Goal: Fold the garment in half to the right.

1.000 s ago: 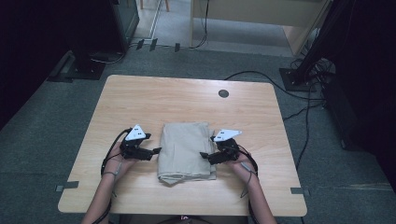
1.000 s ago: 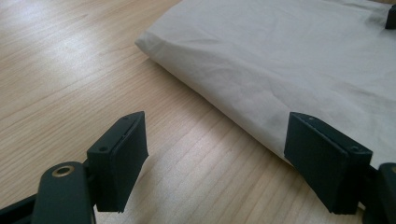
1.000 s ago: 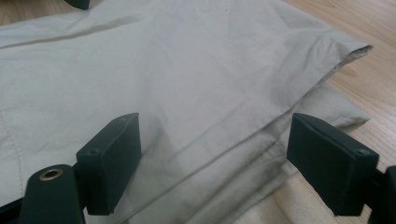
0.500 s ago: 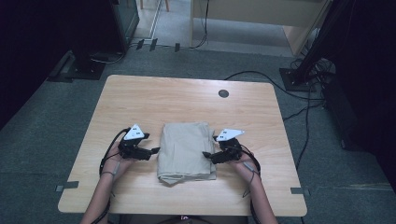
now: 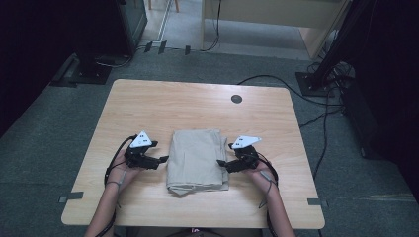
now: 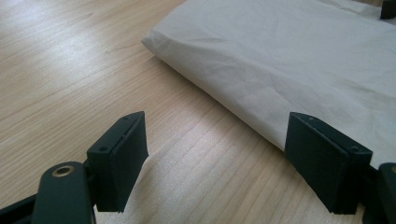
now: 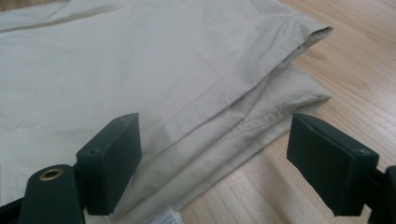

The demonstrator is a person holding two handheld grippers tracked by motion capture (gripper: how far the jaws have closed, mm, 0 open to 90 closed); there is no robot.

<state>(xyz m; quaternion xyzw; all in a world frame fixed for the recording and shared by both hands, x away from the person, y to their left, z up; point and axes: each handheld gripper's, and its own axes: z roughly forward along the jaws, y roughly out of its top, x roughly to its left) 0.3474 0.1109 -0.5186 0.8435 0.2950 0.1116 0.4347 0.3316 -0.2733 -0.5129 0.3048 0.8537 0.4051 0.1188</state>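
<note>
**High view inspection: folded cloth flanked by two open grippers**

High view, nearest the person: both forearms enter from the bottom edge, each hand holding a gripper low over the wooden table (image 5: pixel 148 103). The left gripper (image 5: pixel 160 160) sits just beside the left long edge of the folded beige cloth (image 5: pixel 196 158). The right gripper (image 5: pixel 221 163) sits at the cloth's right long edge, tips at or just over that edge.

Jaw state: in the left gripper view, the jaws of that gripper (image 6: pixel 215 158) stand wide apart with bare table between them; nothing is held. In the right gripper view, the jaws of the other gripper (image 7: pixel 212 161) also stand wide apart, empty, with the layered edge of the cloth (image 7: pixel 163 79) lying between and ahead of them.

Key relation: the cloth lies between the two grippers, its long axis running away from the person toward the table's far edge. Each gripper faces inward across the short axis. The right gripper appears the nearer to a grasp, since stacked hems already sit inside its opening; the left shows the cloth (image 6: pixel 289 60) ahead and to one side, apart from its jaws.

Farther off: a dark round grommet (image 5: pixel 236 98) sits in the far tabletop, well apart from the work. Beyond the table, cables (image 5: pixel 316 113) trail over grey floor.
</note>
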